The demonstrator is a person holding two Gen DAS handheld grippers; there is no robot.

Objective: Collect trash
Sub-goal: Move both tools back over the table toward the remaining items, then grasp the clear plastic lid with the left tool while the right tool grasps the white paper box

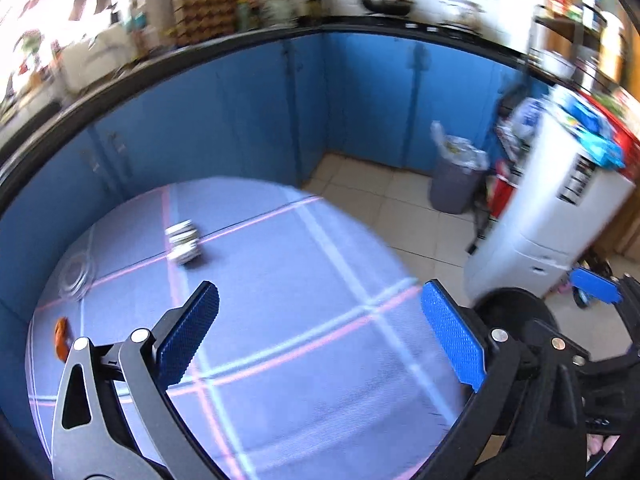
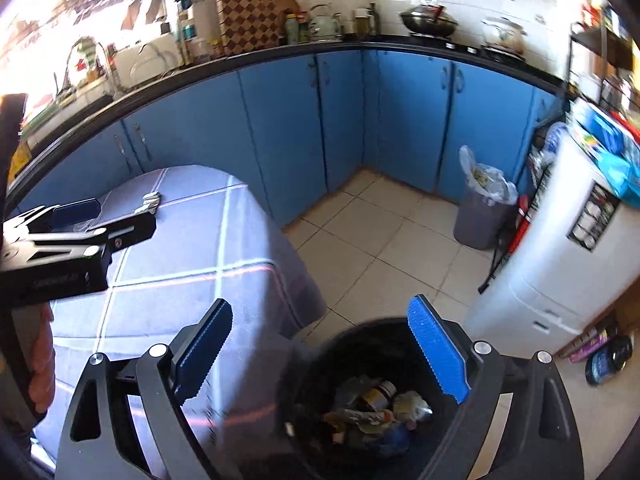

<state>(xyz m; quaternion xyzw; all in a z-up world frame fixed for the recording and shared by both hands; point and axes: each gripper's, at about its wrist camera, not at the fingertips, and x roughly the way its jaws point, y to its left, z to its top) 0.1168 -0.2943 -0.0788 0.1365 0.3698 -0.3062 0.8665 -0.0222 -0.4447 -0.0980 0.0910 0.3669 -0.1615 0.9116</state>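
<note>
A crumpled white and green wrapper lies on the checked blue tablecloth, far ahead of my open, empty left gripper. A clear plastic lid and an orange scrap lie at the table's left. My right gripper is open and empty above the black trash bin, which holds a bottle, wrappers and other trash. The wrapper also shows in the right wrist view, beyond the left gripper.
Blue kitchen cabinets with a black counter run behind the table. A grey bin with a plastic liner stands in the floor corner. A white appliance stands at right. Tiled floor lies between table and cabinets.
</note>
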